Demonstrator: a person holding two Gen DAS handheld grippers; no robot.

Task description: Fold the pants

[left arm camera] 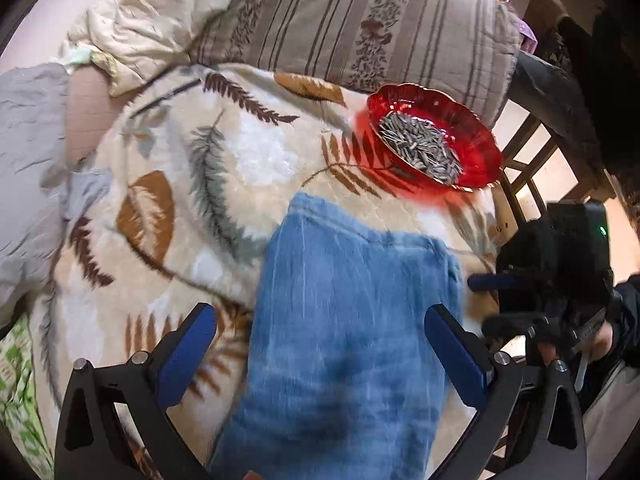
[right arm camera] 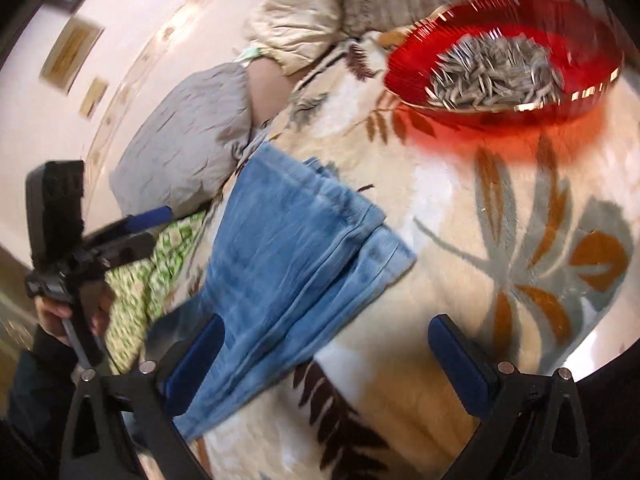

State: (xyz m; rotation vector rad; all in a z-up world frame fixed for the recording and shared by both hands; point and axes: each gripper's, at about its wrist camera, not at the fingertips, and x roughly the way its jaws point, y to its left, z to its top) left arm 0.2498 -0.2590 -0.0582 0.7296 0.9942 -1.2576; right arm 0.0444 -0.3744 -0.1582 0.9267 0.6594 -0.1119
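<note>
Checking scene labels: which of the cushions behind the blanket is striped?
The large brown-striped cushion behind the red bowl; the cream cushion and grey cushion are plain.

No readable text, label, brand or number in either view.

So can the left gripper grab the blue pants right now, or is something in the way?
Probably yes. The left gripper is open, and the blue pants lie right between its fingers on the leaf blanket. Nothing covers them. The red bowl of seeds sits farther off, out of the way.
</note>
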